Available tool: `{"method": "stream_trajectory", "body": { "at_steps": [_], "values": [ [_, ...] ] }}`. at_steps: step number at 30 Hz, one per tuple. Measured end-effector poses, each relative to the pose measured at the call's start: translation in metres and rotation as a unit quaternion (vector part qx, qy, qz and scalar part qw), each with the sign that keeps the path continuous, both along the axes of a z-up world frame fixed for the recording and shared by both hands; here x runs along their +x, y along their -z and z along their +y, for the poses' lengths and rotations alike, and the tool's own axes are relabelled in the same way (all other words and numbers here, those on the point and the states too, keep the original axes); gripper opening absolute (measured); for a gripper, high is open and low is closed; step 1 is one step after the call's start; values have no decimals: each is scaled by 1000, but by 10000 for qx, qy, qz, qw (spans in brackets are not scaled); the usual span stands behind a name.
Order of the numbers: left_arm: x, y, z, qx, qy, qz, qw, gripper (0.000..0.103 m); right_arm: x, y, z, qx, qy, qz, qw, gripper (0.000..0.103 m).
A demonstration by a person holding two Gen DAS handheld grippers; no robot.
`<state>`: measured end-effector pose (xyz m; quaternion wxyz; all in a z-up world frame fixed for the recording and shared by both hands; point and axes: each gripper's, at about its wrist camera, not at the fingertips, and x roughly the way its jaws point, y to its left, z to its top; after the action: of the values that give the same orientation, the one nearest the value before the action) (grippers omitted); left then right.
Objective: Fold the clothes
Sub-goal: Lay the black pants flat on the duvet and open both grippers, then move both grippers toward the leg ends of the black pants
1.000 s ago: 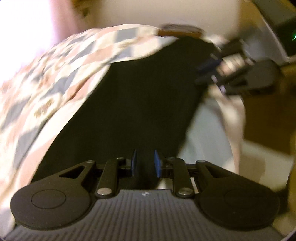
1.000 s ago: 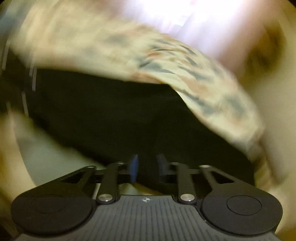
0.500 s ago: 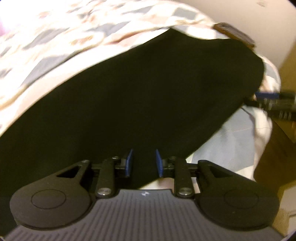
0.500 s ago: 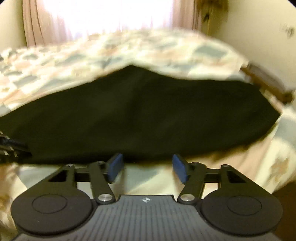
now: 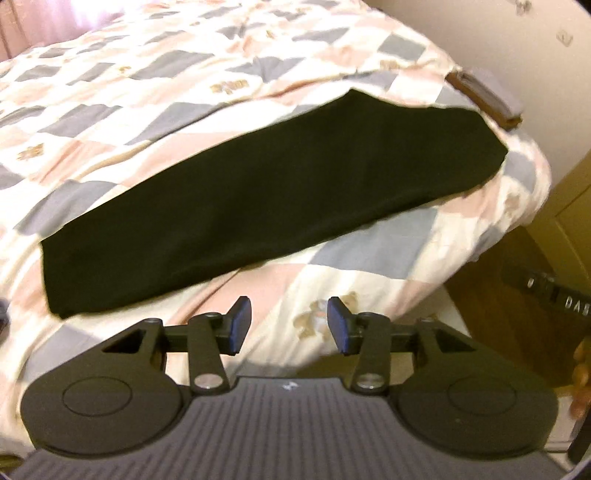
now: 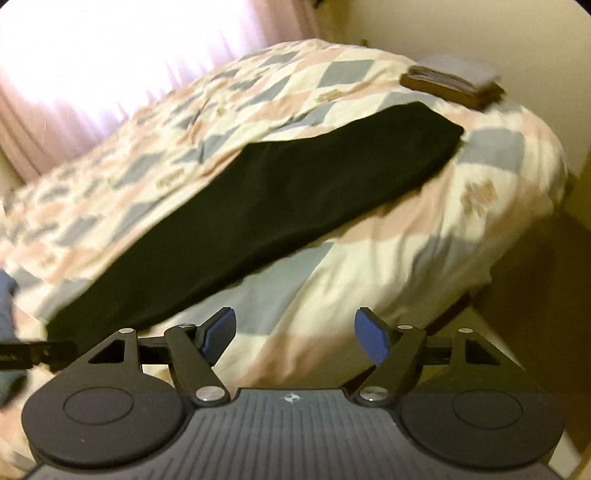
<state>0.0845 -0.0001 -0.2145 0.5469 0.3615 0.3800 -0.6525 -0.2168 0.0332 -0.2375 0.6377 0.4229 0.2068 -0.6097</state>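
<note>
left wrist view: black garment (image 5: 266,192) lay folded on the quilted bed (image 5: 147,85); left gripper (image 5: 290,325) and right gripper (image 6: 295,336) fingers stood apart, empty.

Bed with checked quilt (image 6: 388,236) (pink, grey, cream); bright curtained window (image 6: 110,55) behind; cream wall (image 5: 480,33); wooden floor (image 6: 535,295).
</note>
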Motion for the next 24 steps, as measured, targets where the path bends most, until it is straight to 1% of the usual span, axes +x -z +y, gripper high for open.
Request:
{"method": "stream_trajectory", "body": {
  "at_steps": [2, 6, 7, 8, 9, 11, 14, 18, 22, 24],
  "values": [
    [2, -25, 10, -229, -24, -35, 9997, 43, 9, -16, 2, -14, -33, -99, 9999, 77],
    [7, -74, 29, -687, -71, -105, 9976, 51, 29, -61, 6, -372, -356, 123, 9986, 83],
    [9, -86, 34, -801, -83, -122, 9967, 53, 33, -73, 7, -451, -345, 189, 9982, 84],
    [10, -99, 39, -915, -96, -140, 9957, 58, 36, -84, 7, -529, -325, 256, 9977, 86],
    [13, -107, 41, -994, -127, -161, 9948, 62, 38, -95, 8, -590, -285, 280, 9975, 88],
    [17, -120, 43, -1064, -175, -148, 9941, 63, 41, -115, 13, -661, -191, 306, 9972, 91],
    [24, -137, 47, -1111, -147, -136, 9936, 63, 47, -136, 22, -729, -23, 408, 9965, 93],
    [37, -154, 52, -1191, 33, -177, 9927, 64, 64, -150, 38, -775, 274, 424, 9957, 95],
    [60, -170, 64, -1196, 239, -287, 9921, 64, 93, -155, 56, -677, 437, 439, 9958, 95],
    [71, -174, 70, -1222, 348, -343, 9913, 67, 110, -155, 63, -646, 513, 451, 9956, 95]
  ]
}}
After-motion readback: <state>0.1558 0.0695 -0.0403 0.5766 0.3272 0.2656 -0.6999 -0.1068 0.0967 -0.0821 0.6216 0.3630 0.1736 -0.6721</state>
